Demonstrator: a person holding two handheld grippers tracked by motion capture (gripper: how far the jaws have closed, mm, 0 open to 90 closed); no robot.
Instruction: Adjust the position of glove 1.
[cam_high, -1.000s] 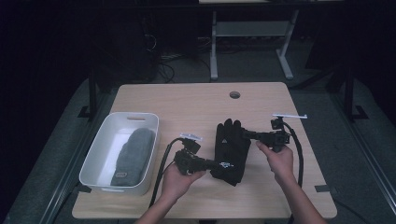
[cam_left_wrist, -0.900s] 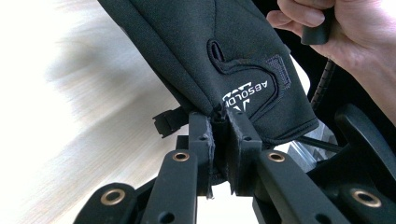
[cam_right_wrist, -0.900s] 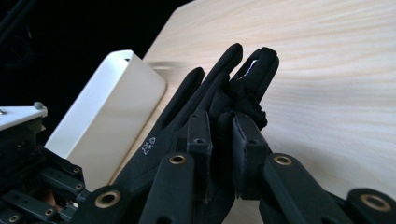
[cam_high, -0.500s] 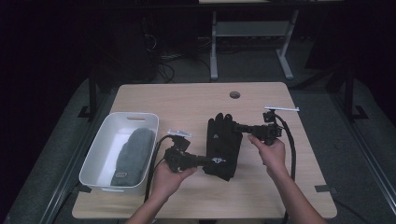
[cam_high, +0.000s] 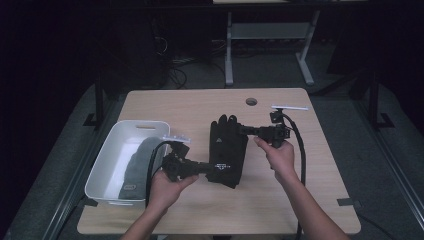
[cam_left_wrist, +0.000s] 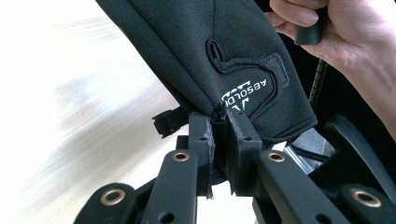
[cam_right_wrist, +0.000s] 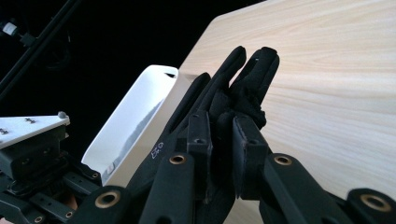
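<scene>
Black glove (cam_high: 227, 152) is clamped at cuff by left tongs (cam_high: 201, 168) and at fingers by right tongs (cam_high: 246, 130), mid-surface (cam_high: 200, 107). White bin (cam_high: 107, 167) (one dark item inside) likely awaits it.

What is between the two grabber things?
The black glove stretches between them in the high view: the left gripper pinches its cuff edge and the right gripper pinches its fingers.

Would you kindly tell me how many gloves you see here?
2: a black glove held above the table between both tongs, and a grey glove lying in the white bin. More could be hidden beneath it.
</scene>
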